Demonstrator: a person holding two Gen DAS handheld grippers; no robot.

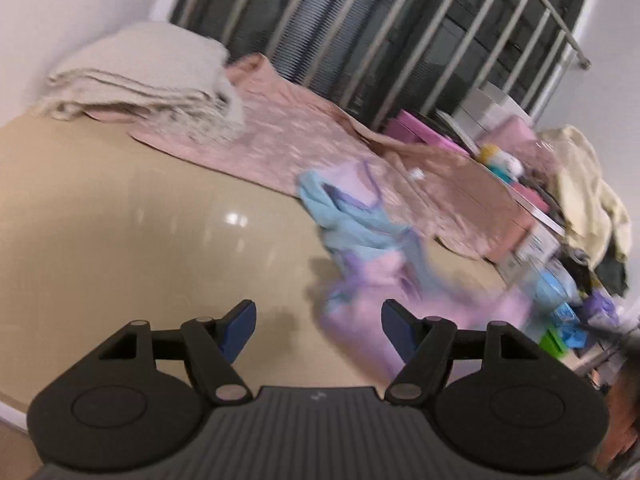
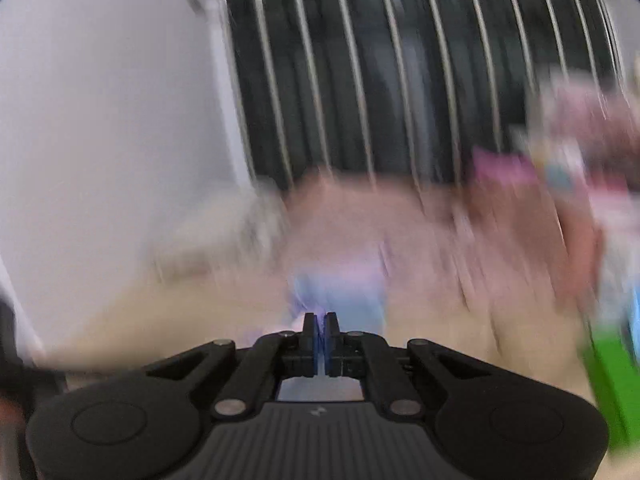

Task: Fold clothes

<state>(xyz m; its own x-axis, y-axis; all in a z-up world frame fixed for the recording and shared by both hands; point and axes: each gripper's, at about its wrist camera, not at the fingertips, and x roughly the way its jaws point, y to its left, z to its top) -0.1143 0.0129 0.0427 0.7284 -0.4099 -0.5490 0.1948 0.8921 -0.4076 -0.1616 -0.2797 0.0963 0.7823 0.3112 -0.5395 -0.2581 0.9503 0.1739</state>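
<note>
left wrist view: the left tongs are seen held wide apart, blue pads facing each other with nothing between them, above a glossy beige table. just beyond the right pad a crumpled garment in light blue, lilac and pink is seen; it looks partly lifted off the table, though the blur leaves that unsure. behind it a pink cloth is spread flat over the far part of the table, and a folded stack of cream blankets is set on its left end against a white wall. a dark window with metal bars is seen behind. at the right edge of the table, boxes and small items are crowded together, with a pale yellow garment heaped over them.

right wrist view, heavily smeared by motion: the right tongs are seen closed, pads nearly touching, and a thin edge of the blue and lilac garment appears to be pinched between them, the fabric rising straight from the tips. beyond it only blurred pink cloth, the bars and the wall can be made out, with a green object at the right edge.
</note>
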